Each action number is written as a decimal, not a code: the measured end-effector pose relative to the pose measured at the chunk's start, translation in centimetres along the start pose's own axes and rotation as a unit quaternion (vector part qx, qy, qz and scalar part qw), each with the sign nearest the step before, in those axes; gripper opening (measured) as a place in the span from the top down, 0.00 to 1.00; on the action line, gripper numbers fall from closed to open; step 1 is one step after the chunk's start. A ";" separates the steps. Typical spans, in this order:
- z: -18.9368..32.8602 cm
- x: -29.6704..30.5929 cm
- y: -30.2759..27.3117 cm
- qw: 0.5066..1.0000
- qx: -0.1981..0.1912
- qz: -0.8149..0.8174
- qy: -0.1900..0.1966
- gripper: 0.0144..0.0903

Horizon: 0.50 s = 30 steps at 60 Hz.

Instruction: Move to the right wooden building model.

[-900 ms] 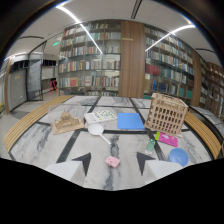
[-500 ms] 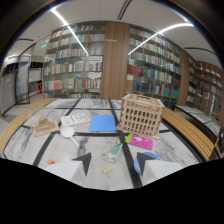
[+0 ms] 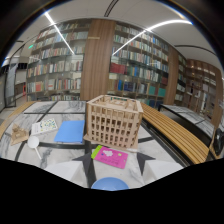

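target: right wooden building model (image 3: 114, 121) sits dead ahead at your 12, on the worktop (image 3: 160, 165).
fingers: can't tell their state, hidden in the dark bottom.
cut off: blue disc (image 3: 109, 184).
count: two wooden models; the second, small wooden model (image 3: 18, 133), at 10.

There are two wooden building models on the marble table (image 3: 65, 165). One is the big wooden building model (image 3: 113, 121) in the middle, and one is the small wooden building model (image 3: 19, 133) far off to the side. There is one blue sheet (image 3: 70, 131), one pink card (image 3: 111, 157) (it has a green edge), one white sheet with pictures (image 3: 45, 126), one white round thing (image 3: 33, 141) and one blue round thing (image 3: 110, 184). There are two long wooden benches (image 3: 172, 134).
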 end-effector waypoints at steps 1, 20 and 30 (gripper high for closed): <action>0.7 0.1 -0.1 1.000 0.000 -0.001 0.000 0.06; 13.3 -0.9 -0.3 1.000 -0.013 -0.003 -0.017 0.06; 18.5 -0.9 0.5 1.000 -0.021 -0.014 -0.007 0.06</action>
